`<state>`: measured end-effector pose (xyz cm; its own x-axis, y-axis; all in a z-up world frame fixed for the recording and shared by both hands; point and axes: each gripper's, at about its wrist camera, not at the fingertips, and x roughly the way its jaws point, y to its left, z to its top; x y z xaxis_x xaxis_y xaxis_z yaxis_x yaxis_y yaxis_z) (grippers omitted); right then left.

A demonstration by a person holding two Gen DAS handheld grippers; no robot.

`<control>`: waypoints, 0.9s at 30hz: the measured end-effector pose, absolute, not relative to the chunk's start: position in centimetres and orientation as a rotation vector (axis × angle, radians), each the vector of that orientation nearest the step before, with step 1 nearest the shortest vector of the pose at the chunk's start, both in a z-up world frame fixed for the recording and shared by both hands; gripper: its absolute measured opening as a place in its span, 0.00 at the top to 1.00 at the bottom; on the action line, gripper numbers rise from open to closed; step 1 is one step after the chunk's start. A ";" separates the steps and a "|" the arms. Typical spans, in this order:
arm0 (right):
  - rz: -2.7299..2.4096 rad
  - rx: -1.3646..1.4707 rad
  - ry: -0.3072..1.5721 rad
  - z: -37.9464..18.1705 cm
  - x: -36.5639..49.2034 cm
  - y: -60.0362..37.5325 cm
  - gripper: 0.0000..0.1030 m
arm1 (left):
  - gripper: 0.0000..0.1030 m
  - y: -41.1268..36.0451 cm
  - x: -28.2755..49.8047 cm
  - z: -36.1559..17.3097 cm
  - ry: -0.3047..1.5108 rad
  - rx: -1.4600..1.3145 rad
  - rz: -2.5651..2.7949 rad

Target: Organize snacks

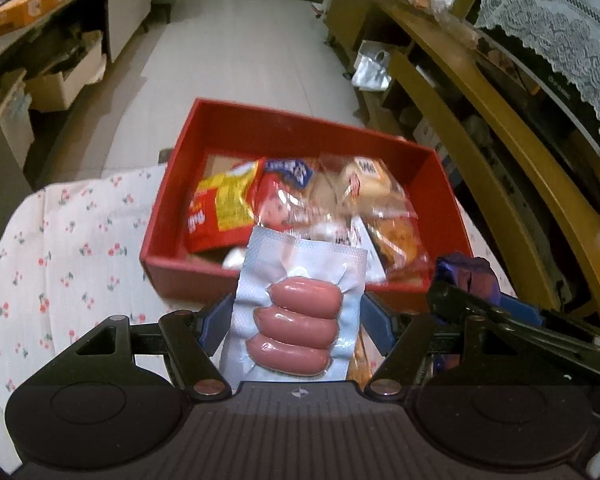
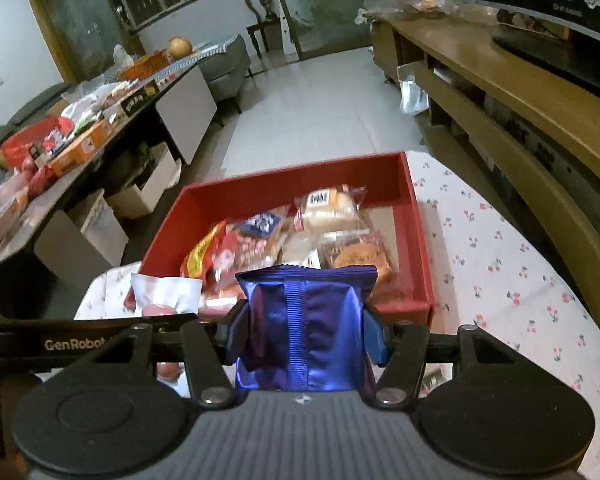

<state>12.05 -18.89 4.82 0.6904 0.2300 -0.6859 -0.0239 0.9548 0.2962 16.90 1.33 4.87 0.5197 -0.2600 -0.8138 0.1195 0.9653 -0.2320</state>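
Note:
My left gripper (image 1: 296, 320) is shut on a clear vacuum pack of three pink sausages (image 1: 296, 320), held just in front of the near wall of a red box (image 1: 260, 124). The box holds several wrapped snacks, among them a red and yellow packet (image 1: 220, 212) and a wrapped bun (image 1: 364, 184). My right gripper (image 2: 306, 332) is shut on a shiny blue snack packet (image 2: 306, 320), held before the same red box (image 2: 416, 232). The sausage pack also shows in the right wrist view (image 2: 164, 292), and the blue packet in the left wrist view (image 1: 468, 276).
The box stands on a white tablecloth with red cherries (image 1: 68, 260) (image 2: 512, 280). A wooden TV cabinet (image 2: 520, 92) runs along the right. A cluttered low table (image 2: 60, 140) with boxes under it stands at the left, with tiled floor (image 1: 240, 60) beyond.

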 end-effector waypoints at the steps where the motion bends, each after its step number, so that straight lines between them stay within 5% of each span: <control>1: 0.145 0.278 0.795 4.9 12.4 -18.9 0.26 | 0.28 1.3 17.3 5.0 0.994 -0.157 -0.223; 27: 0.146 0.291 0.757 4.2 19.6 -18.6 0.26 | 0.28 1.0 23.9 4.1 0.973 -0.178 -0.133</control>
<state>19.60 -18.63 4.17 0.7196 0.2337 -0.6539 -0.0256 0.9500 0.3113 23.93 1.00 4.14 0.5563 -0.1914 -0.8086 0.0324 0.9774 -0.2091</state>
